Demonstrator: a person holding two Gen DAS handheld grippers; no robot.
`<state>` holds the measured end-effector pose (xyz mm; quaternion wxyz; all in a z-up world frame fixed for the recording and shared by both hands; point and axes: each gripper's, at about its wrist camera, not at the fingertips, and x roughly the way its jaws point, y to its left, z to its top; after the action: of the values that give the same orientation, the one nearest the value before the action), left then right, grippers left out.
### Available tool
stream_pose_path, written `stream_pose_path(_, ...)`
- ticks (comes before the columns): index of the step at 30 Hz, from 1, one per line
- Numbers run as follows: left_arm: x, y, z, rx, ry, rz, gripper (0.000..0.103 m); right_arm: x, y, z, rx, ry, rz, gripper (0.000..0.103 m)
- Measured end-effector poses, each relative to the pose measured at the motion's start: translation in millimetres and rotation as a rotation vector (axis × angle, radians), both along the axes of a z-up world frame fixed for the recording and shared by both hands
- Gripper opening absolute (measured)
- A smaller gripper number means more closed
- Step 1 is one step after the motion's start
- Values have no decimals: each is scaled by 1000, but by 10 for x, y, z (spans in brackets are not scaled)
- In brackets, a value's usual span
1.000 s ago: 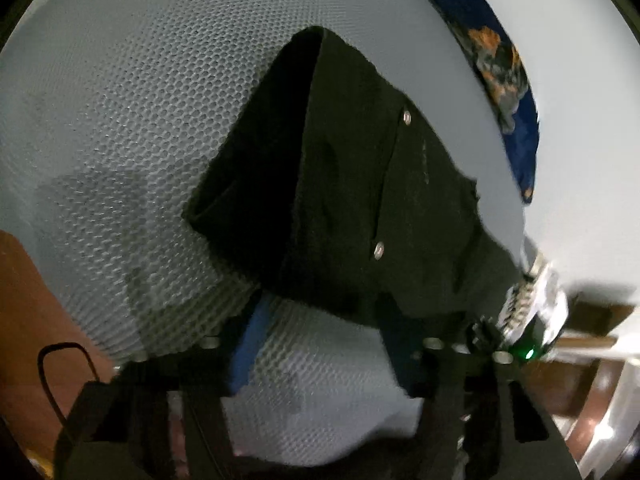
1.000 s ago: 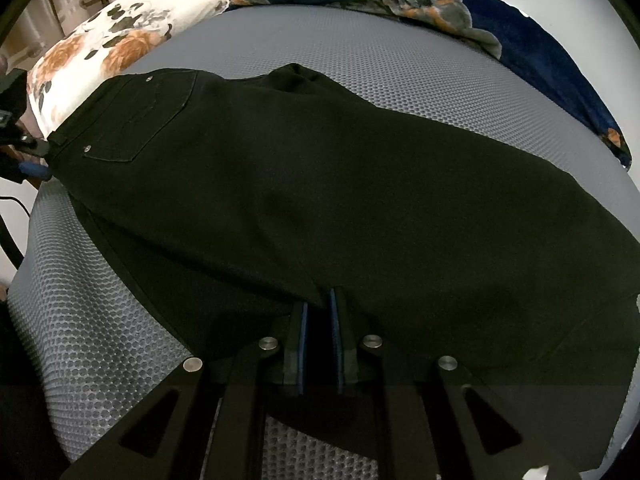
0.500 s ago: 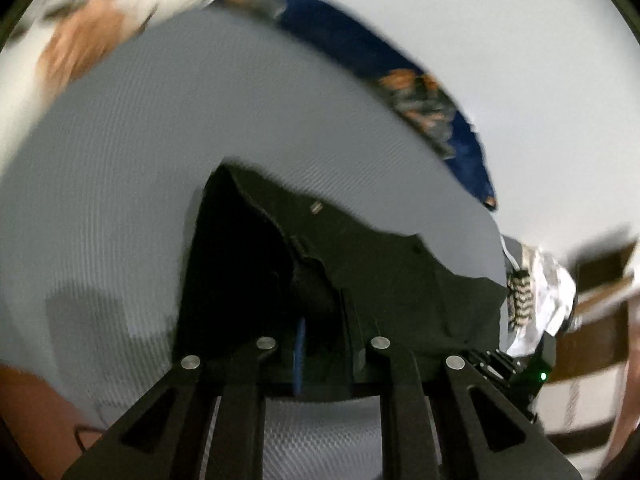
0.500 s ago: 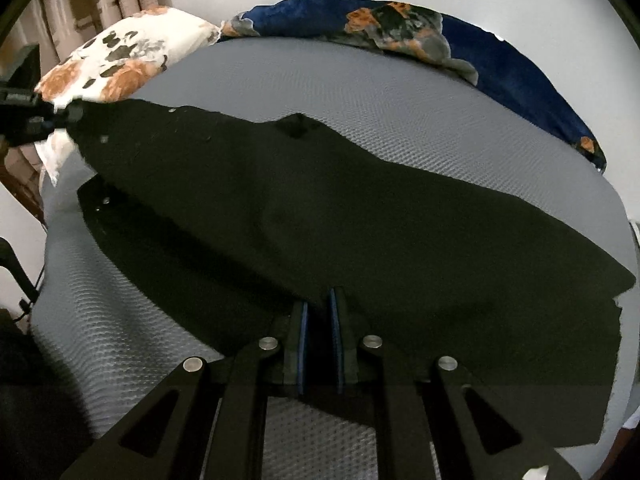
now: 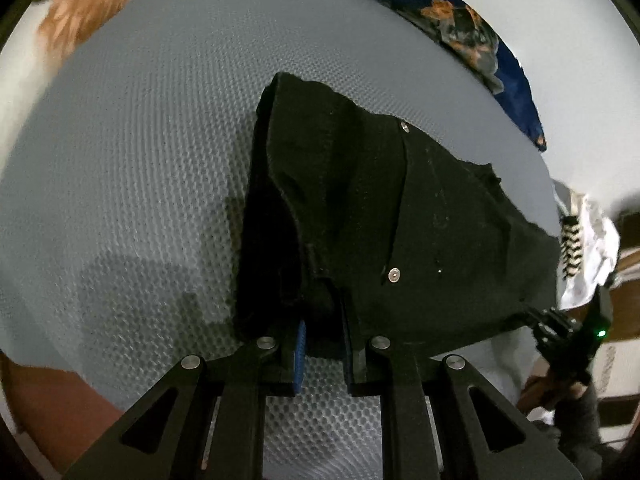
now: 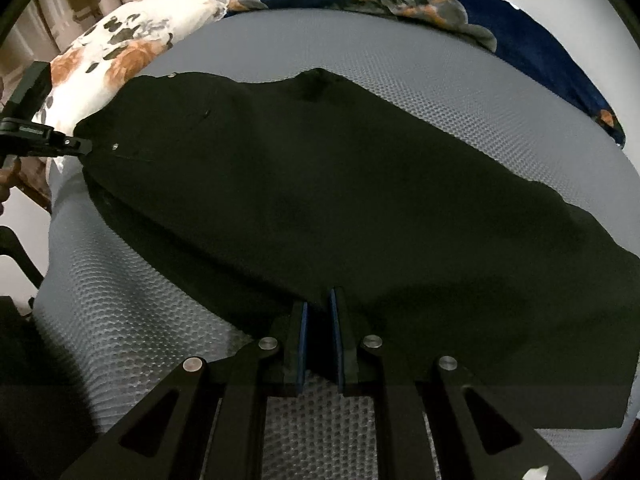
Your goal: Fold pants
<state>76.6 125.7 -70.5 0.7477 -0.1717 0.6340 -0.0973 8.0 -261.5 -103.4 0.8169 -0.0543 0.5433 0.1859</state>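
Note:
Black pants [image 6: 320,184] lie stretched across a grey mesh bed [image 6: 460,92], partly lifted off it. My right gripper [image 6: 319,312] is shut on the near edge of a pant leg. My left gripper [image 5: 322,312] is shut on the waistband end of the pants [image 5: 380,220], where a back pocket with metal rivets shows. In the right wrist view the left gripper [image 6: 82,145] holds the waist corner at the far left. In the left wrist view the right gripper [image 5: 532,316] shows at the far right.
A floral pillow [image 6: 120,48] lies at the head of the bed. A dark blue floral blanket [image 6: 440,4] lies along the far edge by the wall. A white patterned cloth [image 5: 588,248] sits beyond the bed's foot.
My left gripper closed onto the waistband and lifted it. The waist end has risen off the bed and the pants are now drawn taut between the two grippers.

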Motion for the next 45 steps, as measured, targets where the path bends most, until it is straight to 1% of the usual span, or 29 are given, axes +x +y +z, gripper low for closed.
stream_pose_path(2,33,-44,-84,31,18,-14,16,9,1,-92,1,26,-5,11)
stream_pose_path(4,-17,-96,-145,79,6,-35,19,10,10,-139,4,30,-11,12)
stream_pose_path(7,-43,-169,-79,136,-22,-62,24,14,8,-123,5,29,-13,12)
stream_pose_path(9,-45,-209,-20,184,-36,-71,36,17,2,-129,9,29,-15,13)
stream_pose_path(10,-53,-226,15,221,-42,-79,45,17,1,-130,9,29,-16,13)
stream_pose_path(11,-77,-233,59,245,-53,-83,51,20,2,-129,9,31,-18,13)
stream_pose_path(16,-195,-166,252,308,-65,-99,53,46,-36,-111,39,36,-43,14)
stream_pose_path(18,-236,-193,359,360,-102,-101,53,50,-45,-101,47,33,-47,14)
stream_pose_path(20,-277,-241,473,382,-162,-117,53,60,-54,-82,61,31,-54,15)
stream_pose_path(21,-296,-307,539,376,-201,-130,53,59,-65,-75,65,29,-55,15)
stream_pose_path(22,-319,-423,610,354,-253,-163,53,65,-80,-65,74,29,-59,15)
stream_pose_path(23,-335,-524,640,337,-282,-193,53,72,-98,-59,81,30,-61,15)
stream_pose_path(24,-336,-631,649,323,-303,-222,53,82,-118,-46,97,31,-69,15)
stream_pose_path(25,-340,-791,652,299,-330,-271,53,84,-124,-36,107,32,-75,15)
stream_pose_path(27,-330,-1096,608,262,-357,-358,53,98,-161,-7,132,33,-89,15)
stream_pose_path(28,-336,-1303,564,235,-365,-422,53,102,-171,4,139,32,-94,15)
stream_pose_path(31,-337,-1722,480,175,-378,-531,53,114,-172,42,150,24,-100,15)
stream_pose_path(34,-306,-2111,375,130,-386,-620,53,128,-185,71,162,18,-109,15)
stream_pose_path(38,-235,-2517,227,104,-382,-697,53,155,-203,105,182,13,-121,15)
stream_pose_path(42,-238,-2824,80,131,-381,-763,53,164,-206,127,193,7,-123,15)
stream_pose_path(43,-229,-2896,36,132,-378,-775,52,166,-207,132,196,6,-124,15)
stream_pose_path(45,-220,-2993,-37,129,-373,-782,35,166,-214,143,202,6,-125,15)
